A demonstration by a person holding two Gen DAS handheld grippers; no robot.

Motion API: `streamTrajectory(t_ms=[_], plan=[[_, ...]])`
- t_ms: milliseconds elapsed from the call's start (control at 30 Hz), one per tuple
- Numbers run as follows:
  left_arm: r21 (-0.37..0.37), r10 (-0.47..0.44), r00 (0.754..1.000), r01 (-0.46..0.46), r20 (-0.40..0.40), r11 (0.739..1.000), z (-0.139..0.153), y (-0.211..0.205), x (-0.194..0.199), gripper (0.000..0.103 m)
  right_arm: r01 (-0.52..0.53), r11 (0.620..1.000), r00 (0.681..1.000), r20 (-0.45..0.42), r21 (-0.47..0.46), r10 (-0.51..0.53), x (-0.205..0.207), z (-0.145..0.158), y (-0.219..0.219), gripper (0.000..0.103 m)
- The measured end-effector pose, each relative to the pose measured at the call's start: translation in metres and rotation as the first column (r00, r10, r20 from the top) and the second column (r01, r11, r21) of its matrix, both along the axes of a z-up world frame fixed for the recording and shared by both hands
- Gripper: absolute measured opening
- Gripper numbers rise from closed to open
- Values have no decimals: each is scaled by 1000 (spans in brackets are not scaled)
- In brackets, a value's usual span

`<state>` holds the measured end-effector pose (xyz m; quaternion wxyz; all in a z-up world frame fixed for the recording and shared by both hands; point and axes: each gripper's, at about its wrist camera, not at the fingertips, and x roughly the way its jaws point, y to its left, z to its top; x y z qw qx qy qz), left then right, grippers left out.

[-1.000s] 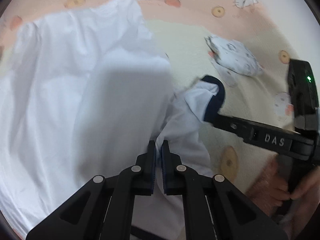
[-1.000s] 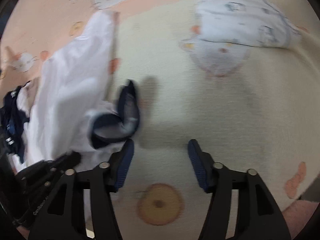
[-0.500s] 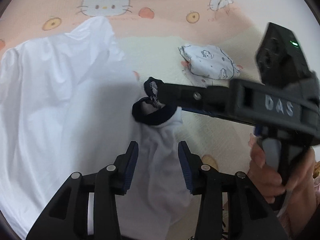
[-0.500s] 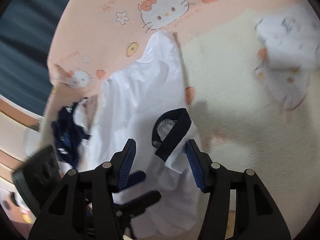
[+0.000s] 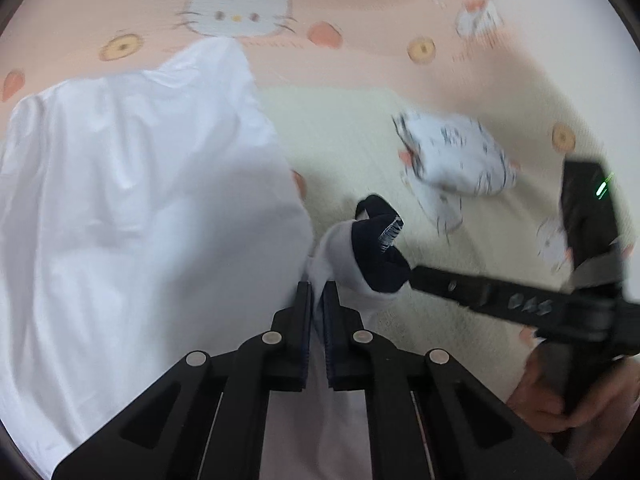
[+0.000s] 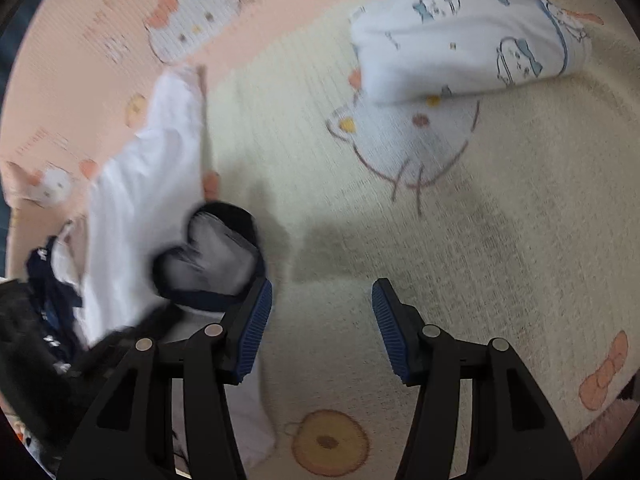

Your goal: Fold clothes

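Observation:
A white shirt (image 5: 140, 200) lies spread on a cartoon-cat blanket (image 5: 352, 120). Its short sleeve with a navy cuff (image 5: 378, 252) stands lifted off the blanket. My left gripper (image 5: 318, 294) is shut on the white sleeve fabric just below the cuff. In the left wrist view my right gripper (image 5: 418, 274) reaches in from the right and its tip touches the cuff. In the right wrist view the right gripper (image 6: 322, 320) is open with only blanket between its fingers. The cuff (image 6: 212, 256) sits against the outside of its left finger, and the shirt (image 6: 152, 184) stretches away behind.
A folded white garment with blue prints (image 6: 460, 40) lies on the cream part of the blanket (image 6: 500, 260), far right. A dark navy garment (image 6: 44, 280) is bunched at the left edge. A person's hand (image 5: 560, 400) holds the right gripper's handle.
My left gripper opened, then shut again on the sleeve fabric. The right gripper, which had the cuff between its fingers, has swung right, so the cuff now lies outside its left finger.

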<state>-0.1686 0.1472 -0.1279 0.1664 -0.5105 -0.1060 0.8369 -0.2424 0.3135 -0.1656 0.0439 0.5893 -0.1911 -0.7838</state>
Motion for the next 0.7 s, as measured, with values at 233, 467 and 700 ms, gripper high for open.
streamTrajectory(t_ms=[233,467,700], plan=[[65,113,993,-116,45,991,0,-52,4,5,-67,972,997,-20,224,73,-4,-1,-24,54],[130,-70,996,63,51,990,3,-9,4,7,-84,989,996,-24,119,87,-6,-2,-21,55],[69,-187,981,182,61,981,-5,48,-6,40,8,1000,1000,27,-16,-8,36,-3,13,55]])
